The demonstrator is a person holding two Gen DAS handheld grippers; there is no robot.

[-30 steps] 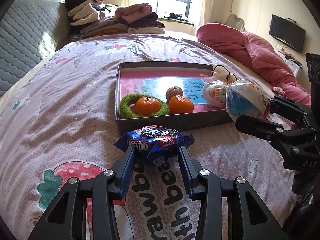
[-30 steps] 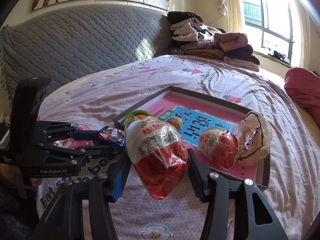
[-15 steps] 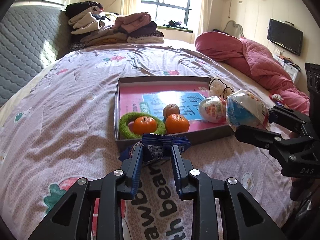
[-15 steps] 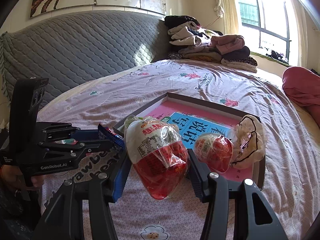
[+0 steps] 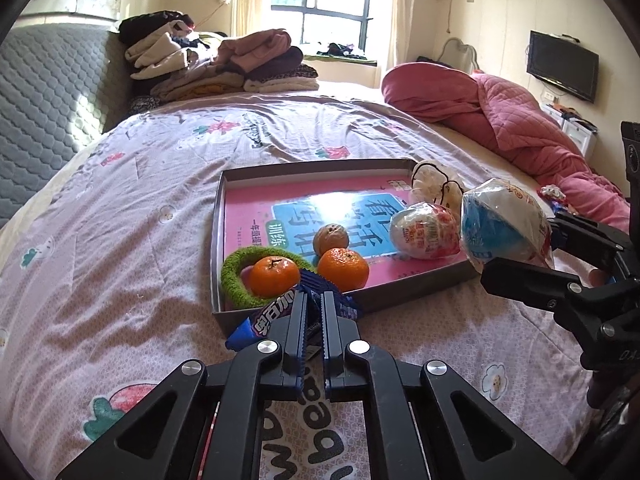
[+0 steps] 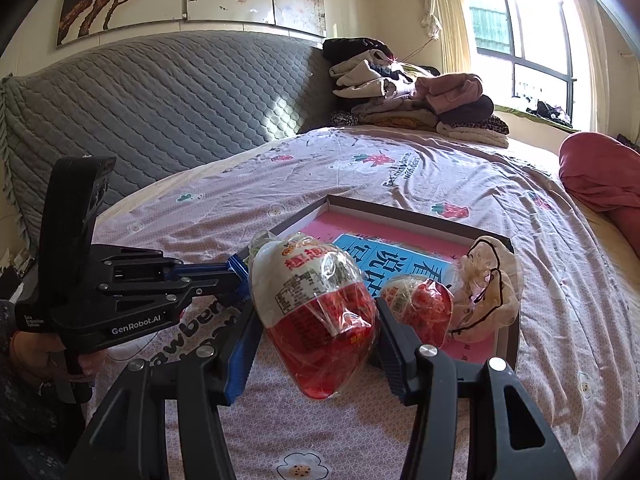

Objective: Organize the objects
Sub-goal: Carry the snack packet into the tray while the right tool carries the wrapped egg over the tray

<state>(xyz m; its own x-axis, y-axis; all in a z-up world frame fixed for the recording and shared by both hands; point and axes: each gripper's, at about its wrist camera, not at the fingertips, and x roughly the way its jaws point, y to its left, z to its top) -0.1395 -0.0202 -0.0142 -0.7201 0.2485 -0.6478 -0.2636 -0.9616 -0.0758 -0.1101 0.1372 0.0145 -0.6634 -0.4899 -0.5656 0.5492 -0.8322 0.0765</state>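
So the whole setup sits on a big bed with a pale pink strawberry-print quilt (image 5: 132,216). Near the middle of it lies a shallow grey cardboard tray with a pink and blue printed sheet lining the bottom (image 5: 216,240).

Left gripper (image 5: 315,300) has its jaws pressed nearly together, pinching a crinkly blue plastic snack wrapper (image 5: 276,314) right at the tray's near edge, partly over the rim. Right gripper (image 6: 316,328) has its jaws spread wide around a fat egg-shaped snack bag in clear plastic, white on top and red below (image 6: 316,316), held up off the quilt just beside the tray's near right corner.

Inside the tray, right end: a cream fabric pouch with black cord (image 5: 436,184) against the rim, and a smaller white and red wrapped snack ball (image 5: 426,232) touching it. Left end: a fuzzy green ring (image 5: 236,276) with one orange mandarin (image 5: 276,276) sitting in it, a second orange mandarin (image 5: 343,269) just beside, and a duller brownish mandarin (image 5: 330,238) touching that one from behind.
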